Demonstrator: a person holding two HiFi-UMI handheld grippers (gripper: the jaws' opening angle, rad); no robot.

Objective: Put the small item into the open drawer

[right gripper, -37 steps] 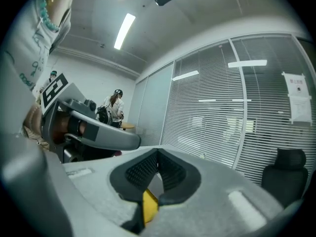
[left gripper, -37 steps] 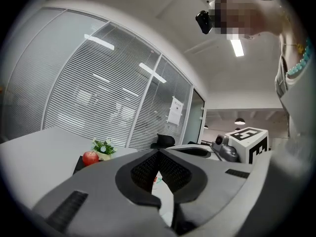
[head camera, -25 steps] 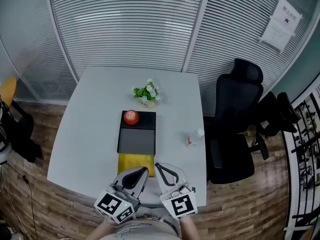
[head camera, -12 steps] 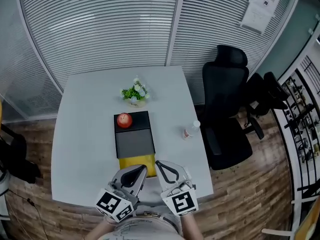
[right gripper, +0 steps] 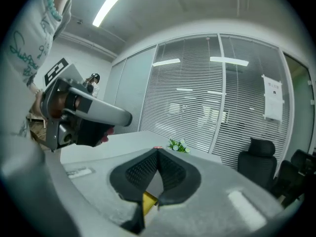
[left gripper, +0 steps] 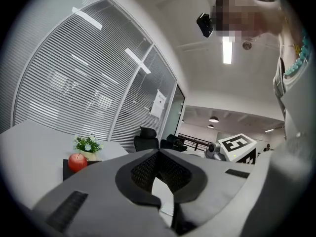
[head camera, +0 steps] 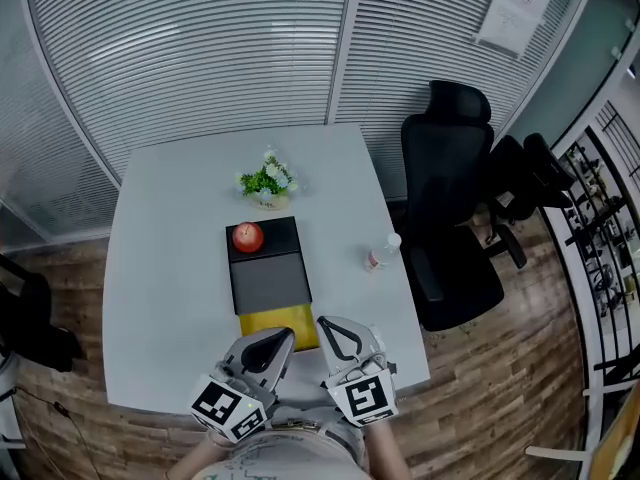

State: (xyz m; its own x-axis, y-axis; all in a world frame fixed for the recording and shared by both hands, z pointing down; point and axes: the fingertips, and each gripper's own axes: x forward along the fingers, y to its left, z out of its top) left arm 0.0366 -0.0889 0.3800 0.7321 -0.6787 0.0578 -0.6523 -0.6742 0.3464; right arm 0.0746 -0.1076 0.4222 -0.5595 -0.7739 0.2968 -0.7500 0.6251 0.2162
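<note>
Apple (head camera: 247,236) (red, with a short stem) sits on the far end of a dark drawer box (head camera: 270,280) at the middle of the white table (head camera: 160,268), just below a small potted plant (head camera: 265,181). The box's yellow drawer (head camera: 278,323) stands pulled out toward the lower edge of the frame. Both tongs hover at the table's near edge, just below that drawer: the left gripper (head camera: 282,338) and the right gripper (head camera: 325,326) each have their jaws pressed together with nothing between them. A small bottle (head camera: 382,255) lies right of the box, and a black office chair (head camera: 450,218) stands beyond the table's right side.
</note>
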